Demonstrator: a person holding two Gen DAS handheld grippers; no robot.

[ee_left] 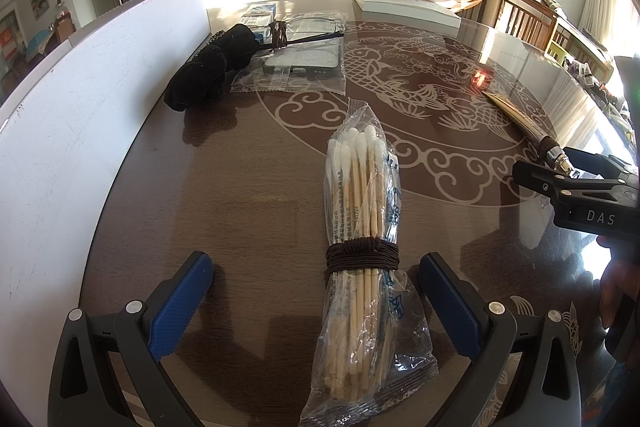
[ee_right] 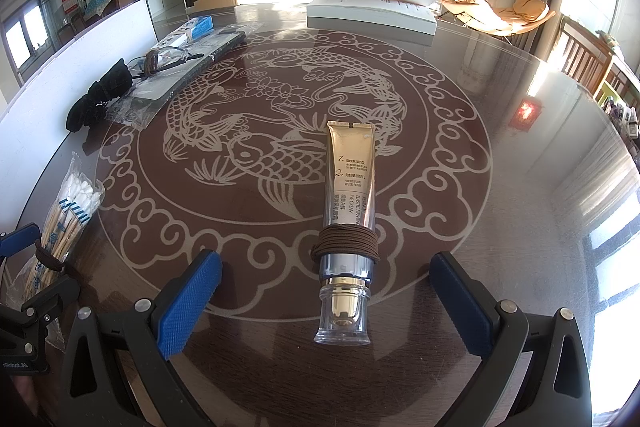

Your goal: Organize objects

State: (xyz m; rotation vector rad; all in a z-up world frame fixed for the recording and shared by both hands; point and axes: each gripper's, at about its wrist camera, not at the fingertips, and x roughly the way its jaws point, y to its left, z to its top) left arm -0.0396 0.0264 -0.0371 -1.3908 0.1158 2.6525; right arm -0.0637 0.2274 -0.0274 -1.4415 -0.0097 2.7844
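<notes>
The left hand-held gripper (ee_left: 316, 303) has its blue-padded fingers spread apart on either side of a clear plastic bag of wooden cotton swabs (ee_left: 362, 259), bound with a dark brown elastic cord (ee_left: 362, 254), which lies on the dark patterned desk (ee_left: 240, 187) without touching either pad. The right hand-held gripper (ee_right: 326, 299) is likewise apart, with a gold and silver cream tube (ee_right: 349, 211), wrapped in a brown elastic cord (ee_right: 345, 242), lying between and ahead of its fingers. A black fabric pouch (ee_left: 208, 71) sits far ahead to the left.
</notes>
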